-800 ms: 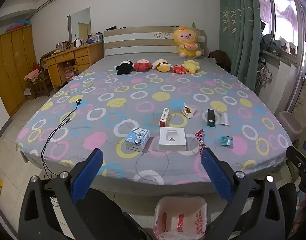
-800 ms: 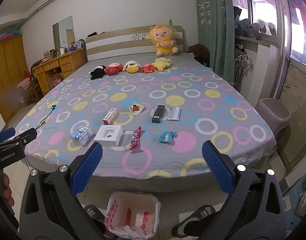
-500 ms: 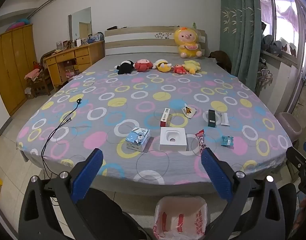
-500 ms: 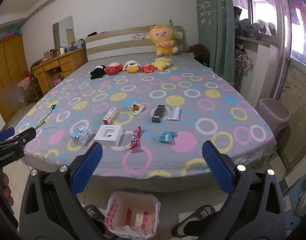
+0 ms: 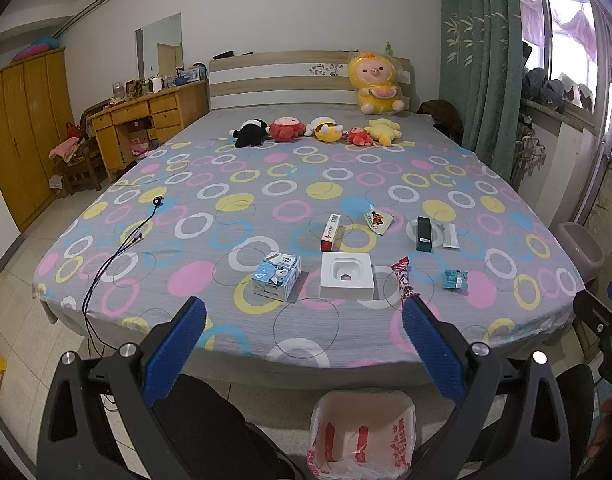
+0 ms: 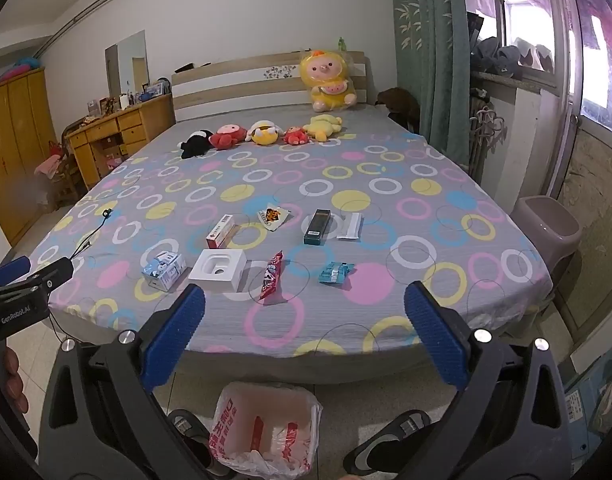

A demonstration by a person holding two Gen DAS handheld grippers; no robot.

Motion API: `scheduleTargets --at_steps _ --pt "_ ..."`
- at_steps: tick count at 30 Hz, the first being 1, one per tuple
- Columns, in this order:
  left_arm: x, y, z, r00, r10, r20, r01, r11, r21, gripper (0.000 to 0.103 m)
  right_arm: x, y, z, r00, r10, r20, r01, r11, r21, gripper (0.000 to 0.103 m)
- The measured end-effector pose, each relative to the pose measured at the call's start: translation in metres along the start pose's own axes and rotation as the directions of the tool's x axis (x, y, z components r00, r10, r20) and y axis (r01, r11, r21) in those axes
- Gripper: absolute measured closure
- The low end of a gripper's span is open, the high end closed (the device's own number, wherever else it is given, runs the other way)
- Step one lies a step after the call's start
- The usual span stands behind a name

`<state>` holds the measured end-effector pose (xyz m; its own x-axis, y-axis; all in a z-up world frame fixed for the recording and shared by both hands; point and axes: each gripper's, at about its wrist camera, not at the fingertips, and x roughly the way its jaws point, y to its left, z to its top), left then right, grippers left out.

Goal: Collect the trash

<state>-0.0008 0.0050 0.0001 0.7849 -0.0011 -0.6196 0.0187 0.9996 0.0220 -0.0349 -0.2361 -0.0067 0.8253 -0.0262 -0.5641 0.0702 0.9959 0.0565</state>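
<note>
Left gripper (image 5: pixel 304 342): jaws spread wide, empty, ready to pick
Right gripper (image 6: pixel 304 340): likewise released, holding nothing
Bin bag (image 6: pixel 266 428): below both, mouth open for drops
Trash: white box (image 5: pixel 347 276), red wrapper (image 6: pixel 271 276) just ahead on bed (image 5: pixel 210 332)

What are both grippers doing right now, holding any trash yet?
Left gripper: open, jaws wide, nothing between them, short of the bed.
Right gripper: open, jaws wide, empty, also short of the bed.

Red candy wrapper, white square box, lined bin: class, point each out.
Red candy wrapper (image 6: pixel 271 276), right wrist view, middle.
White square box (image 5: pixel 347 275), left wrist view, top face.
Lined bin (image 6: pixel 266 426), right wrist view, bag inside.
</note>
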Motion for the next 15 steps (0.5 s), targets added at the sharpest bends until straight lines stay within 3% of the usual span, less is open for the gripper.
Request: scheduleTargets --at_steps 15 --pt "0.0051 0.0020 -0.0061 1.000 0.002 0.000 -0.002 1.000 0.002 0.007 0.0004 -0.0001 -0.0003 1.000 0.000 -0.001 0.000 1.000 0.001 0.005"
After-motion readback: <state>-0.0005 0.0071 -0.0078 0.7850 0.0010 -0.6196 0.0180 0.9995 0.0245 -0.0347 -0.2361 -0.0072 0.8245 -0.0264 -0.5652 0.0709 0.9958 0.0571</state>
